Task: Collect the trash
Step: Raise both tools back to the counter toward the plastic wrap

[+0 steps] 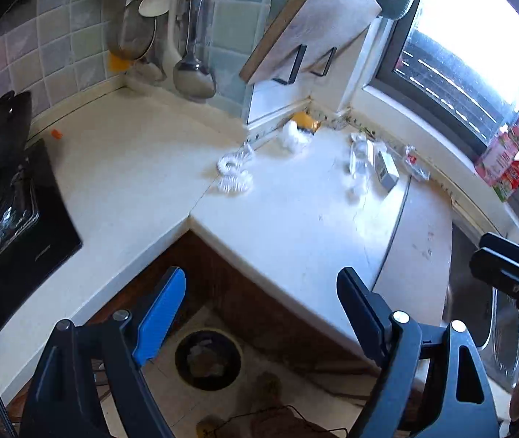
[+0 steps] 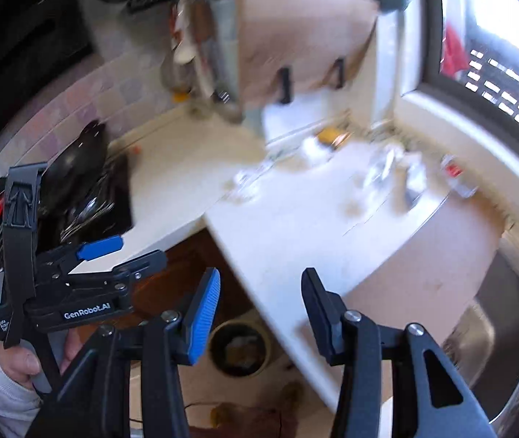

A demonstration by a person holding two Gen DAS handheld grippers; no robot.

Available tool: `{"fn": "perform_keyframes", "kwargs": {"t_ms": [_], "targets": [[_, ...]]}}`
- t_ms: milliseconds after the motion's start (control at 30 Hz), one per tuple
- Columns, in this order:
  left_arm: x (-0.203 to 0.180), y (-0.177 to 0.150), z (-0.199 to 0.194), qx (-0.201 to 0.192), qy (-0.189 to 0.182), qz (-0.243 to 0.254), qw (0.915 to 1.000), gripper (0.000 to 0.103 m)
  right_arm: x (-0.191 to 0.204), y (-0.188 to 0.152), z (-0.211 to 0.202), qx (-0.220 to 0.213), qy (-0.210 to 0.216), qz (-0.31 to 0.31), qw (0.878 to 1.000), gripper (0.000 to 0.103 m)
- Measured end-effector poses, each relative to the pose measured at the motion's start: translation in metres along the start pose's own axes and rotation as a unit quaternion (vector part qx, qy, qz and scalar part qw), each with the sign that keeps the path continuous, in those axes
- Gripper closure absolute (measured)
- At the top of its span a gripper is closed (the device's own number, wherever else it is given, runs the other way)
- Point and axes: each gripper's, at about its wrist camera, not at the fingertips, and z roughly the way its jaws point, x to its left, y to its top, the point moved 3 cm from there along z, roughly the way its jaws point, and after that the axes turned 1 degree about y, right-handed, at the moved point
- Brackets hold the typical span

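Right now my left gripper (image 1: 261, 310) hangs spread and empty, my right gripper (image 2: 261, 310) part-open and empty; ahead of both, on the countertop (image 1: 288, 226), lie crinkled clear plastic wrappers (image 1: 233, 173): probably light, soft, slippery; I'd pinch a bunched fold; the bin (image 1: 208, 359) sits below.

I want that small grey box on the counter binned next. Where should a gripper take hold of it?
Grip the grey box across its narrow width, coming from above. It lies flat with long sides exposed, though the clear plastic bottle sits close on one side.

Tiled wall (image 1: 58, 36), white counter (image 1: 142, 168), bright window (image 1: 478, 54).
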Motion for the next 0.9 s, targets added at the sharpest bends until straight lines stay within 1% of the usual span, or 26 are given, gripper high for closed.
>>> {"fn": "perform_keyframes", "kwargs": {"t_ms": [67, 167, 200, 300, 367, 467, 567, 633, 767, 800, 900], "targets": [[-0.005, 0.017, 0.010, -0.006, 0.002, -0.009, 0.9999, 0.019, -0.015, 0.018, 0.002, -0.009, -0.005, -0.003, 1.000, 0.054], [-0.012, 0.042, 0.027, -0.015, 0.012, -0.017, 0.9997, 0.019, -0.032, 0.044, 0.014, -0.019, 0.001, -0.007, 1.000, 0.054], [-0.014, 0.051, 0.034, -0.018, 0.021, -0.020, 0.9994, 0.018, -0.039, 0.057, 0.019, -0.022, 0.006, -0.010, 1.000, 0.054], [-0.012, 0.075, 0.057, -0.022, 0.047, -0.033, 0.9981, 0.018, -0.054, 0.083, 0.034, -0.029, 0.019, -0.014, 0.999, 0.054], [-0.005, 0.085, 0.072, -0.019, 0.059, -0.046, 0.9970, 0.018, -0.062, 0.101, 0.051, -0.031, 0.026, -0.014, 0.999, 0.054], [0.006, 0.100, 0.098, -0.013, 0.077, -0.071, 0.9945, 0.018, -0.078, 0.127, 0.092, -0.023, 0.034, 0.001, 0.999, 0.054], [0.016, 0.108, 0.126, -0.009, 0.096, -0.086, 0.9916, 0.018, -0.088, 0.142, 0.133, -0.009, 0.046, 0.017, 0.999, 0.054], [0.023, 0.113, 0.146, -0.006, 0.110, -0.097, 0.9891, 0.018, -0.095, 0.151, 0.170, 0.005, 0.045, 0.026, 0.999, 0.054], [0.037, 0.113, 0.184, 0.006, 0.131, -0.119, 0.9842, 0.018, -0.097, 0.157, 0.230, 0.026, 0.044, 0.034, 0.998, 0.054], [0.040, 0.113, 0.193, 0.012, 0.136, -0.126, 0.9827, 0.018, -0.097, 0.158, 0.240, 0.030, 0.043, 0.036, 0.998, 0.054], [0.045, 0.112, 0.216, 0.024, 0.141, -0.135, 0.9804, 0.018, -0.096, 0.159, 0.277, 0.046, 0.040, 0.043, 0.997, 0.054]]}}
